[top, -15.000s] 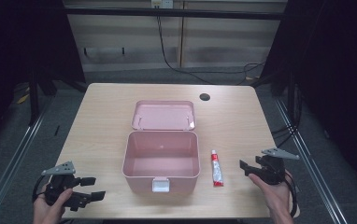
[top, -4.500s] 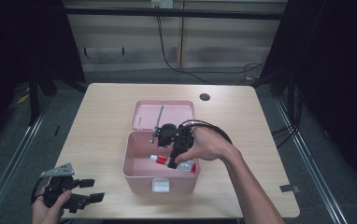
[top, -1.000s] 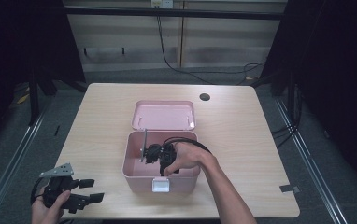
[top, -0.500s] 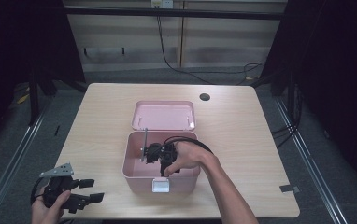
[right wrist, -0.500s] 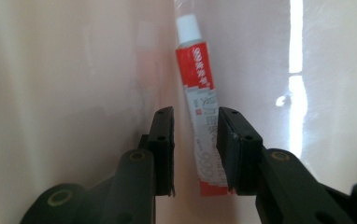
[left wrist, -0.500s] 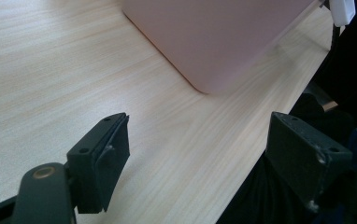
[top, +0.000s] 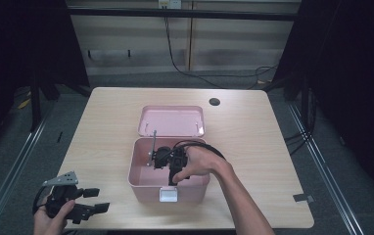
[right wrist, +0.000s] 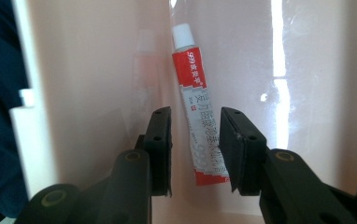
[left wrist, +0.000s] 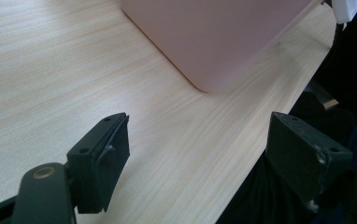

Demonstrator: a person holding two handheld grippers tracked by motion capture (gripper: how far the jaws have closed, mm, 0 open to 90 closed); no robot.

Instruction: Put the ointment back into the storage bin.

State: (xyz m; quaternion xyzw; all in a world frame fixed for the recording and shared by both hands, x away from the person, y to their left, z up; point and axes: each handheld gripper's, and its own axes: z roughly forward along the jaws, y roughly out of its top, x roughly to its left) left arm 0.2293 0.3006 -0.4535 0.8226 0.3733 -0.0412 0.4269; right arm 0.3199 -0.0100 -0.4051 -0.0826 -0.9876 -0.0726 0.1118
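A pink box (top: pixel 135 164) stands open mid-table, its lid (top: pixel 171 121) lying flat behind it. My right gripper (top: pixel 156 161) reaches down inside it, held by a hand. In the right gripper view, a red and white tube (right wrist: pixel 197 93) lies on the box floor beside a pink wall (right wrist: pixel 83 70). The right gripper (right wrist: pixel 195 114) is open, its jaws either side of the tube's lower half with a gap showing. My left gripper (top: pixel 97 199) rests open at the table's front left corner. The left gripper (left wrist: pixel 200 126) faces the box's outer wall (left wrist: pixel 214 37).
A dark round hole (top: pixel 214 102) sits in the tabletop behind the box at the right. A small grey tab (top: pixel 300 198) lies near the front right edge. Bare wood lies left and right of the box.
The tube that lay on the table right of the box is now inside it, and my right gripper has moved into the box. Over the last second it barely shifts. The left gripper stays put.
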